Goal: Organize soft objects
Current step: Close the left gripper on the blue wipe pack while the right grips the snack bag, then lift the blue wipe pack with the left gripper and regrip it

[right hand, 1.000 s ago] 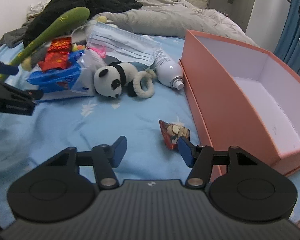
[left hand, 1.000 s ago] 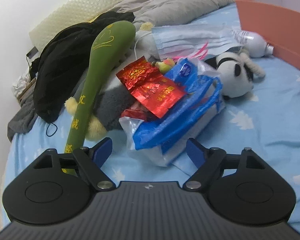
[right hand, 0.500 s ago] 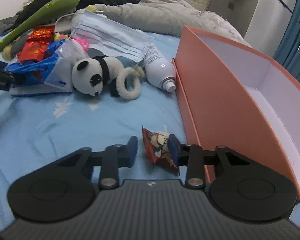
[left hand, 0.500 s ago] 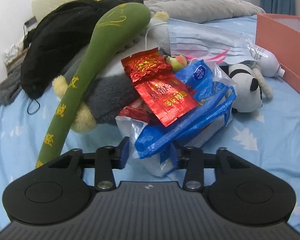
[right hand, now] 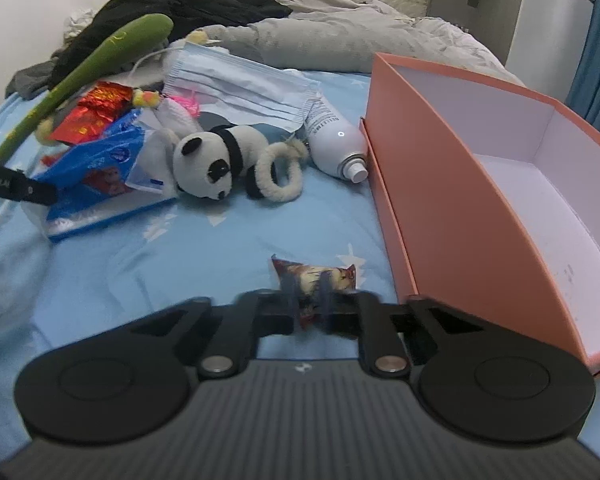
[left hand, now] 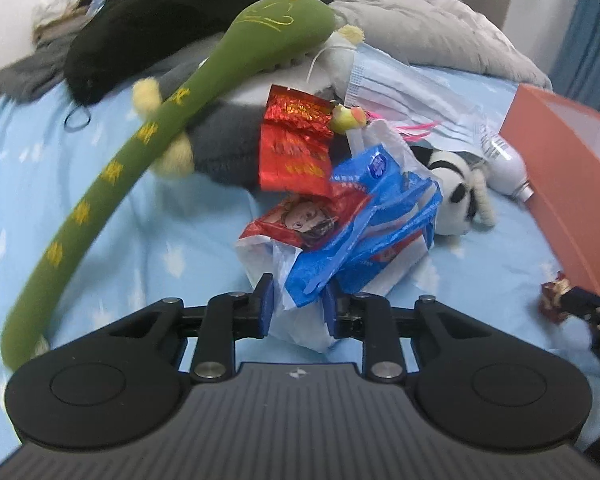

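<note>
My left gripper (left hand: pixel 298 306) is shut on the near end of a blue-and-white plastic bag (left hand: pixel 364 220) that holds snack packets. Red foil packets (left hand: pixel 296 144) lie on top of it. My right gripper (right hand: pixel 308 306) is shut on a small snack packet (right hand: pixel 314 278) on the blue sheet beside the orange box (right hand: pixel 452 208). A panda plush (right hand: pixel 216 160) with a white ring lies between bag and box. A long green plush (left hand: pixel 148 136) curves across the left. Face masks (right hand: pixel 240 88) lie behind the panda.
A white spray bottle (right hand: pixel 336 144) lies against the orange box's near corner. Black clothing (left hand: pixel 172 12) and a grey quilt (right hand: pixel 332 44) are heaped at the bed's far end. A grey plush (left hand: pixel 224 148) lies under the green one.
Both grippers went from open to shut: the left closed on the plastic bag's end, the right moved forward and closed on the snack packet by the box.
</note>
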A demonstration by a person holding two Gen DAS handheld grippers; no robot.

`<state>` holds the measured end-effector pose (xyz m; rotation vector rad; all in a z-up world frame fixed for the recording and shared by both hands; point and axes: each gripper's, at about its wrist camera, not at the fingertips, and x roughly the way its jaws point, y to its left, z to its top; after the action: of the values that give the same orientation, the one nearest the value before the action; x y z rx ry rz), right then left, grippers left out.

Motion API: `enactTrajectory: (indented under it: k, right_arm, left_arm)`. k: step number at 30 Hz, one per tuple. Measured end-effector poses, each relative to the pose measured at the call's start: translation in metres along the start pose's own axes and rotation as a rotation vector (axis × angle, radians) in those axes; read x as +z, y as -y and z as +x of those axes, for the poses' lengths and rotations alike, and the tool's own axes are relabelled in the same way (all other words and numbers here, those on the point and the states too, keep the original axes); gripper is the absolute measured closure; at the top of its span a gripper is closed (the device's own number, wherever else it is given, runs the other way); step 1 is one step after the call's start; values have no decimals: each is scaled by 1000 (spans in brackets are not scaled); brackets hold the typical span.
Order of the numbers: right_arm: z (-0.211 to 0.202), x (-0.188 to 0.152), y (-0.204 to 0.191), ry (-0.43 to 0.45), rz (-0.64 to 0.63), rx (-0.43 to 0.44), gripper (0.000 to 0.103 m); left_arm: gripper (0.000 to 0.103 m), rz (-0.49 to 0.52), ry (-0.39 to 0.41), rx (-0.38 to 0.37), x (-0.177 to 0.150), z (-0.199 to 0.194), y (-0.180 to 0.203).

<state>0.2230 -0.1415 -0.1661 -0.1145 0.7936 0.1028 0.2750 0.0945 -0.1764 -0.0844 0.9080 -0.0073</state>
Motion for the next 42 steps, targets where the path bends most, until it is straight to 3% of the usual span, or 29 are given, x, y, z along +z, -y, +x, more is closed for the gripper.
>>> enactTrajectory:
  k: [10, 18, 22, 24, 25, 26, 28, 30, 33, 37, 42]
  right_arm:
    - [-21, -4, 7, -13, 57, 92, 99]
    - [-47, -20, 5, -6, 67, 115, 99]
    - [-45, -25, 11, -16, 121, 122, 96]
    - [-43, -25, 12, -8, 123, 113, 93]
    - [-43, -25, 12, -3, 113, 104, 91]
    - [-42, -25, 11, 1, 102, 101, 89]
    - [-38, -26, 12, 1, 84, 101, 73]
    - [-34, -27, 13, 1, 71, 97, 68]
    - [-29, -29, 12, 17, 26, 87, 67]
    - [-25, -28, 11, 48, -23, 85, 54]
    - [-16, -27, 10, 61, -86, 87, 54]
  left_arm:
    - [74, -151, -45, -65, -42, -38, 24]
    - [72, -248, -99, -120, -76, -63, 37]
    - [56, -177, -113, -117, -80, -69, 42]
    - [35, -113, -102, -121, -77, -74, 45]
    - [34, -76, -87, -119, -76, -78, 46]
    - [34, -45, -71, -109, -74, -82, 48]
    - [34, 16, -43, -123, -70, -87, 53]
    - [34, 55, -25, -152, -64, -88, 59]
    - [35, 99, -22, -192, -57, -82, 69]
    - [40, 121, -54, -203, -49, -62, 79]
    - [52, 114, -104, -190, -45, -38, 81]
